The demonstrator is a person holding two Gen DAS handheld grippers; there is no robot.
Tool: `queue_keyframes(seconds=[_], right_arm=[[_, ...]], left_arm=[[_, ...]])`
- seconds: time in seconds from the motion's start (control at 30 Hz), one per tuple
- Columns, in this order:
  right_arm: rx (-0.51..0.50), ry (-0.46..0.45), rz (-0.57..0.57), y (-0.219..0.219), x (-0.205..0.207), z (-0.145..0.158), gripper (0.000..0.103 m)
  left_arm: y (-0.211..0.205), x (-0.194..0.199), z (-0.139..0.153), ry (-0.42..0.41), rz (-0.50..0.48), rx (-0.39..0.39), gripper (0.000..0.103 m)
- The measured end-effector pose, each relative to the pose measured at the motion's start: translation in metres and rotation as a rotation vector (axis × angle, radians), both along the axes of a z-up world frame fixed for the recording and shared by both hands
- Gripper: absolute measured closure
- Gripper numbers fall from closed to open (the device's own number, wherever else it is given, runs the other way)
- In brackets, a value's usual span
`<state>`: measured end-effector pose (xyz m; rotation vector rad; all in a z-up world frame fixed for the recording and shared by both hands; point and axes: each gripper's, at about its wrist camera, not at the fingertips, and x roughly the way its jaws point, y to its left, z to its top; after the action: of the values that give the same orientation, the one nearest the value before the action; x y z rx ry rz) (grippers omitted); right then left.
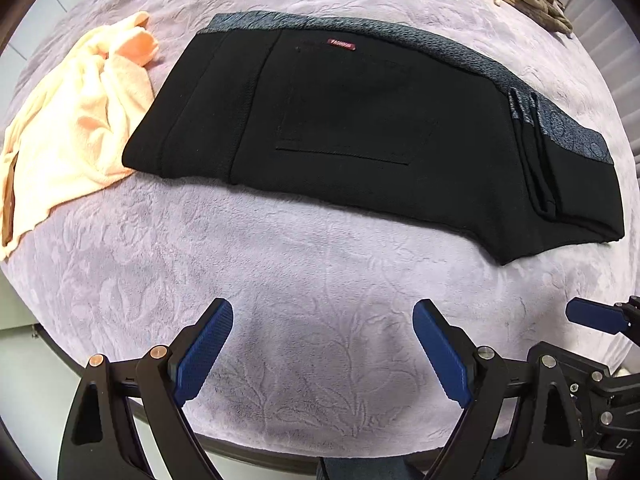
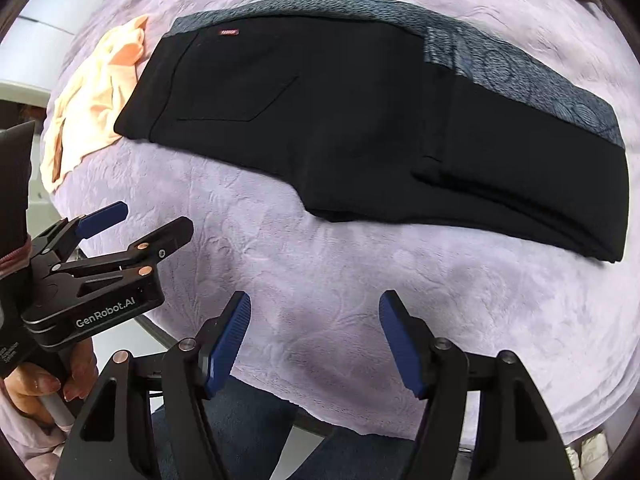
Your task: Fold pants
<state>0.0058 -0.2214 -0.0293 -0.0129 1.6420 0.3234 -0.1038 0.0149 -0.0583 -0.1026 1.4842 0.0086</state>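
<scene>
The left claw (image 1: 323, 354) stands wide with nothing between its pads, above the lilac-covered surface (image 1: 304, 280). The right claw (image 2: 315, 342) is also parted and empty. The black pants (image 1: 360, 128) lie folded flat beyond both, beside an orange cloth (image 1: 80, 120).

Both wrist cams look steeply down over lavender blanket (image 1: 320, 280), near edge. Folded black pants (image 1: 360, 128) sit beyond both, upper half of frame, fairly close. Left cam sees right gripper (image 1: 592, 316) at right of pants; right cam catches left gripper (image 2: 136, 224) at left. Shared: pants, blanket, peach cloth (image 2: 96, 92) left of pants.
</scene>
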Motion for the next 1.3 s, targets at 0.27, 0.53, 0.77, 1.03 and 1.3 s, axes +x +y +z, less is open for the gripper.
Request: queue_keyframes(seconds=[0.27,0.53,0.77,1.03,1.3], right_arm=[[-0.010,0.026,0.030,0.015,-0.001,-0.008,0.032],[-0.028,0.036,-0.002,0.007,-0.002,-0.010,0.032],[-0.027,0.037,-0.029,0.005,0.002,-0.014,0.032],[-0.019,0.023,-0.049,0.007,0.017,-0.018,0.032],[-0.015,0.040,-0.057,0.008,0.025,-0.026,0.032]], left_arm=[[0.027,-0.006,-0.011,0.021,0.044,0.004,0.011],[0.052,0.009,-0.025,0.014,0.081,-0.028,0.011],[0.059,0.026,-0.028,0.008,0.102,-0.061,0.011],[0.130,0.059,-0.023,-0.132,0.266,-0.277,0.011],[0.161,0.060,-0.059,-0.162,0.403,-0.539,0.011]])
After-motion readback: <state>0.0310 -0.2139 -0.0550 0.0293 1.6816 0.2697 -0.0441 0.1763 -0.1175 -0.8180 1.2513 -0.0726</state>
